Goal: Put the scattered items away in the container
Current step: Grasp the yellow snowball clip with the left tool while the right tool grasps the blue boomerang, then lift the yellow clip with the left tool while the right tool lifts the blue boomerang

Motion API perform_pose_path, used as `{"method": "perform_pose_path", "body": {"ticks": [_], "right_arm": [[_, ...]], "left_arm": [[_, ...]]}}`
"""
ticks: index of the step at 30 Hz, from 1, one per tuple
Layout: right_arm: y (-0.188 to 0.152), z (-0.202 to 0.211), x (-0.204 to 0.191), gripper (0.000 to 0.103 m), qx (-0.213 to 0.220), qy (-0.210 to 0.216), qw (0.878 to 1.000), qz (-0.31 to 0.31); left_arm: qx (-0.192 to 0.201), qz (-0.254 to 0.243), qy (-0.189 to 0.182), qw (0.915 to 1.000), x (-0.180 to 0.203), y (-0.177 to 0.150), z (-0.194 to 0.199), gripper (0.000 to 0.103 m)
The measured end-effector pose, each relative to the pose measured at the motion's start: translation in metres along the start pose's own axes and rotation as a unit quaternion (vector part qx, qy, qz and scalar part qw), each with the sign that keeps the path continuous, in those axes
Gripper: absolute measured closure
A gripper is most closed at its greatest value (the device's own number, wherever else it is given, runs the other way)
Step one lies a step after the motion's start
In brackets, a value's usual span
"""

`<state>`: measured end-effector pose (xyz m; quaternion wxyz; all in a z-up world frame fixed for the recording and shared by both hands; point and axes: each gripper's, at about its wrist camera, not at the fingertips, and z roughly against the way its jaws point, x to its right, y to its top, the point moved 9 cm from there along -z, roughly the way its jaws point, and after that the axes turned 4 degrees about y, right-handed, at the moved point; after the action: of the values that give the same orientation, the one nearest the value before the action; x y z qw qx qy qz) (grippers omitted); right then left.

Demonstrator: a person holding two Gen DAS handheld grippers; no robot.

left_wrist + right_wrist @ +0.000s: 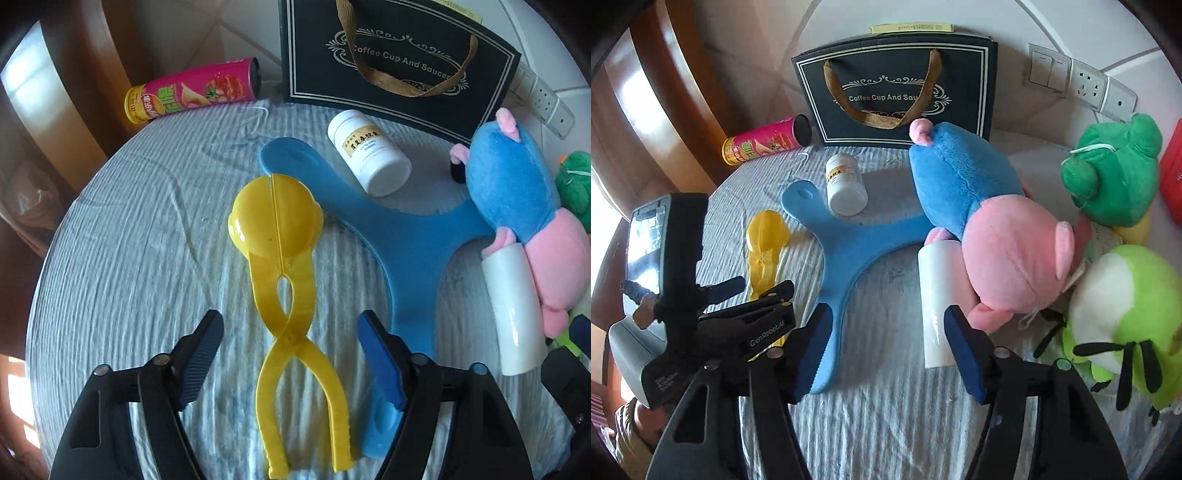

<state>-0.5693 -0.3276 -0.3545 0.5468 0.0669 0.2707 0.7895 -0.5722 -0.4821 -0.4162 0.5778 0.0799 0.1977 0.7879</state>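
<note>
Yellow snowball tongs [277, 221] lie on the pale ribbed cloth [129, 240]. My left gripper [291, 356] hangs over their crossed handles, open, with a gap between each pad and the plastic. A blue three-armed flat toy [857, 240] lies beside the tongs, with a white bottle [846, 188] resting on it. My right gripper [888, 347] is open above the cloth. One arm of the blue toy is by its left finger, and the end of a white tube [936, 291] is by its right finger. The black gift bag [897, 92] stands upright at the back.
A pink crisp can [764, 142] lies at the back left. A blue and pink plush [982, 221], a green frog plush [1115, 173] and a lime plush [1126, 314] crowd the right side. Wall sockets [1086, 86] are behind them. A wooden frame [665, 110] borders the left.
</note>
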Motion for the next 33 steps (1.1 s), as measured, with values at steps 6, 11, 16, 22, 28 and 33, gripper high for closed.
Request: {"method": "perform_pose_path", "body": {"ticks": [6,11,16,22,28,33], "right_arm": [[0.005,-0.048,-0.029,0.046,-0.026,0.034,0.999,0.007],[0.002,-0.087,-0.043,0.046,-0.049,0.030,0.998,0.006],[0.005,-0.105,-0.044,0.020,-0.035,0.001,0.999,0.016],[0.004,-0.107,-0.042,0.033,-0.014,-0.047,0.996,0.068],[0.006,-0.102,-0.037,0.051,-0.001,-0.044,0.996,0.083],[-0.011,-0.089,-0.042,0.060,-0.007,-0.011,0.996,0.088]], "left_arm": [[0.006,0.012,0.001,0.9999,-0.030,-0.007,-0.009,0.075],[0.012,0.028,0.007,0.9995,-0.056,-0.014,-0.008,0.075],[0.018,0.037,0.006,0.9991,-0.061,-0.013,-0.009,0.075],[0.030,0.043,0.011,0.9985,-0.059,-0.009,-0.010,0.075],[0.034,0.051,-0.002,0.9981,-0.063,-0.015,-0.006,0.075],[0.028,0.065,0.003,0.9975,-0.071,-0.031,0.007,0.075]]}}
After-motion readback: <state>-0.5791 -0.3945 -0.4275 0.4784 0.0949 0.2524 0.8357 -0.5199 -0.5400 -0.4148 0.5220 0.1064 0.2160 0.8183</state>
